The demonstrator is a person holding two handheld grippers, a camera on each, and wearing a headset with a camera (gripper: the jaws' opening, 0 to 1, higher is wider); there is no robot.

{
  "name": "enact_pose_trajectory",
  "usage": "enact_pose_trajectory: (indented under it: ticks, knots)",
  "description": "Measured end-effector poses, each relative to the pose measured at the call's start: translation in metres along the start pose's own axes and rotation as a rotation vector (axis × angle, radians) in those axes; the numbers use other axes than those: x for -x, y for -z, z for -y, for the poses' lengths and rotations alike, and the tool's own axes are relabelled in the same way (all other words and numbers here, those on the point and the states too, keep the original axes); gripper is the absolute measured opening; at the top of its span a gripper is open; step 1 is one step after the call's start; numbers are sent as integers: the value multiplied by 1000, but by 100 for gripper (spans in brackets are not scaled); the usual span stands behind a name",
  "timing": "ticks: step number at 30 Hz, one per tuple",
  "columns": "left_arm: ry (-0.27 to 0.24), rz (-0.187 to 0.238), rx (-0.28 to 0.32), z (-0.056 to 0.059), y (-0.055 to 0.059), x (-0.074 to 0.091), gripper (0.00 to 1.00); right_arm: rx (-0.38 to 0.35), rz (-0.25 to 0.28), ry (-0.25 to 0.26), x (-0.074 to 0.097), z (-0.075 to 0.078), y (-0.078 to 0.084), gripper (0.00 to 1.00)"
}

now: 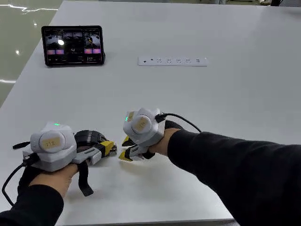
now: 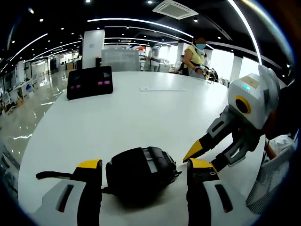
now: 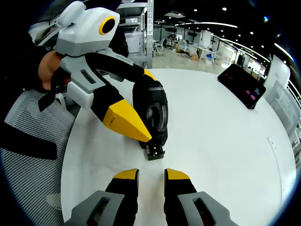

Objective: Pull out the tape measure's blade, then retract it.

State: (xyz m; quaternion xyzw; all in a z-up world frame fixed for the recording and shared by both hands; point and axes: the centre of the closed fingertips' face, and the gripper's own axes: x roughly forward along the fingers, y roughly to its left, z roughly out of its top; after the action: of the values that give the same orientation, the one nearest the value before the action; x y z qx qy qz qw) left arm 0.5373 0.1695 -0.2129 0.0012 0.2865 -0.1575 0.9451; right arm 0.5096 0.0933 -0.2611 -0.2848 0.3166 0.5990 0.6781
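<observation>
A black tape measure lies on the white table near its front left. My left gripper is shut on the case, one yellow-tipped finger pressed to each side, as the left gripper view shows around the tape measure. Its black wrist strap trails toward the table edge. The blade's end hook sticks out of the case, toward my right gripper. That gripper is narrowly open, empty, and a short way from the hook. In the head view my right gripper sits just right of the left one's tip.
A dark tablet stands at the far left and a white power strip lies mid-table farther back. The table's front edge runs close below both hands. A mesh chair is beside the table, and a person stands beyond it.
</observation>
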Motion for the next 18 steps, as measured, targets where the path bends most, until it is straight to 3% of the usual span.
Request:
enact_pose_trajectory:
  ticks: [18]
  knots:
    - [117, -18, -28, 11, 6, 7, 91, -120, 85, 108, 46, 11, 29, 23]
